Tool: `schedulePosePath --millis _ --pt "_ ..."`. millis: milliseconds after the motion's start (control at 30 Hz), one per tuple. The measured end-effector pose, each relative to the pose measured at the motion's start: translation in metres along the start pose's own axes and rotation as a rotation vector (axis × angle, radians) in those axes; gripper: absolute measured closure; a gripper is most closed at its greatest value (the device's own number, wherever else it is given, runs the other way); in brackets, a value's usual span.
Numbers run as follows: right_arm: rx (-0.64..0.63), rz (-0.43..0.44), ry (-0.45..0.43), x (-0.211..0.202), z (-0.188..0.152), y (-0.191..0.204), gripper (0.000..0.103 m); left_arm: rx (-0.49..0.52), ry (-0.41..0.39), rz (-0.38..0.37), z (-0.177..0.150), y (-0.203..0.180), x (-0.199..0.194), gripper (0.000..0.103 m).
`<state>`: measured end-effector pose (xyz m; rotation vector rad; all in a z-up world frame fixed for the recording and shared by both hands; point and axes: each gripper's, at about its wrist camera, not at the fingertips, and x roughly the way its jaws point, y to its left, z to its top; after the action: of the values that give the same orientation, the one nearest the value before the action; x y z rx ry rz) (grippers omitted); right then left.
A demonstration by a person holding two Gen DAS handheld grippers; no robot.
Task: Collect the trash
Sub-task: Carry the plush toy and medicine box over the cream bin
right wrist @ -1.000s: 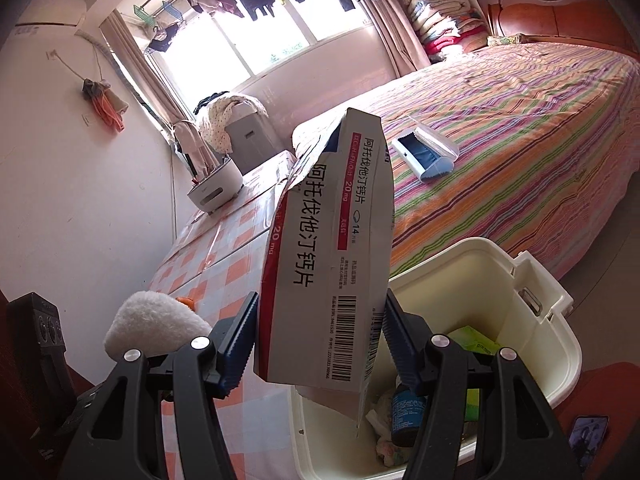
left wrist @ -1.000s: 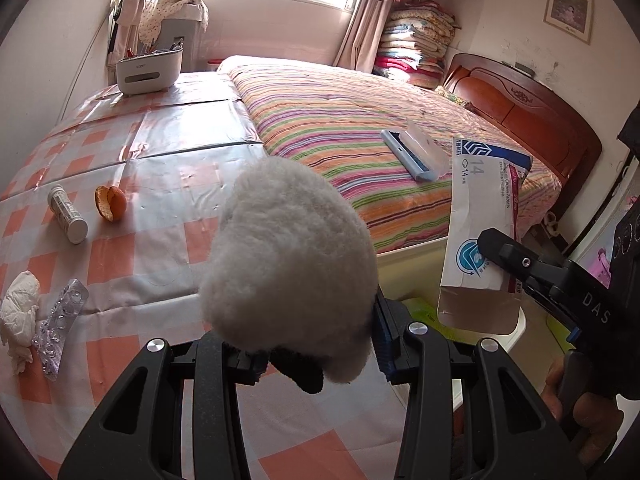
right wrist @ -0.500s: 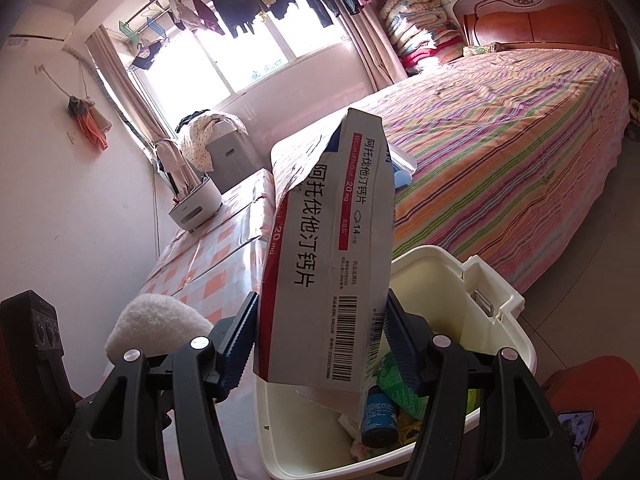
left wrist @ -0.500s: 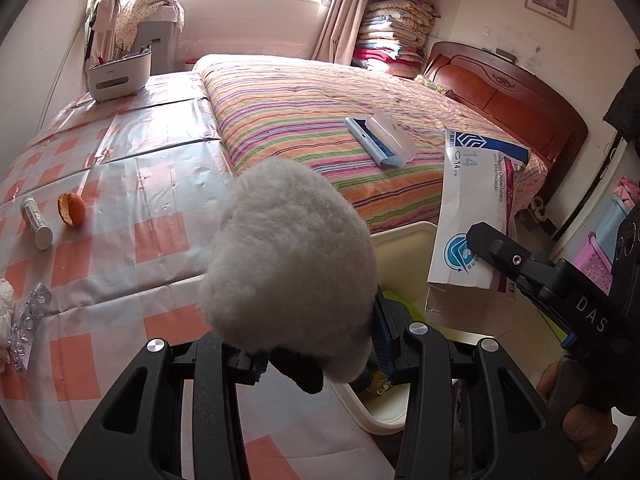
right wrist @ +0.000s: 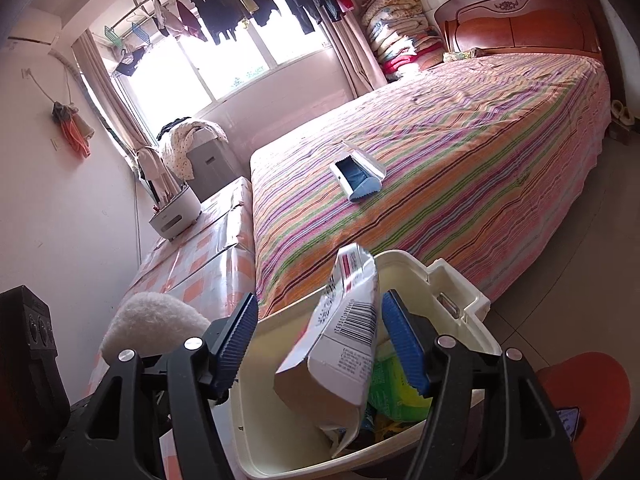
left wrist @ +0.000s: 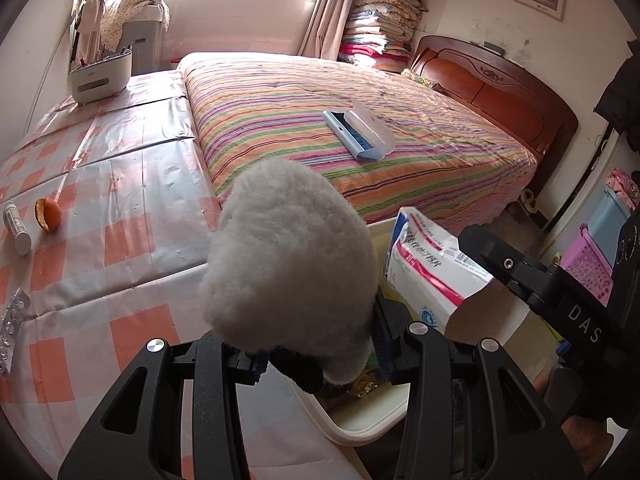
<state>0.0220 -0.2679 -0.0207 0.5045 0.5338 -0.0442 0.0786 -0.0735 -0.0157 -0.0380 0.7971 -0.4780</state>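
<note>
- Right gripper [right wrist: 320, 344]: jaws lately widened, medicine box [right wrist: 340, 344] released between them, tipped, long axis slanting down into cream bin [right wrist: 460, 292] directly below.
- Left gripper [left wrist: 316, 356]: clenched on white fluffy wad [left wrist: 288, 256], poised beside the bin rim.

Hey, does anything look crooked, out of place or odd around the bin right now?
Yes. The white and red cardboard medicine box hangs tilted over the cream plastic bin, its bottom flap open. The right tongs have just been opening, and their blue pads stand clear of it, so it looks to be dropping in.
</note>
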Motion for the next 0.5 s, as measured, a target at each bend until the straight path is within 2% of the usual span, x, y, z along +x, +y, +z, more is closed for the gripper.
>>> schedulePosePath --millis 133,500 --pt "0.018 -0.004 -0.027 -0.005 0.001 -0.002 0.034 0.0 0.001 -0.004 0.002 -0.001 0.002 0.063" --pt "0.12 0.004 -0.135 -0.024 0.008 -0.02 0.033 0.015 0.021 -0.034 0.006 -0.014 0.014 0.062"
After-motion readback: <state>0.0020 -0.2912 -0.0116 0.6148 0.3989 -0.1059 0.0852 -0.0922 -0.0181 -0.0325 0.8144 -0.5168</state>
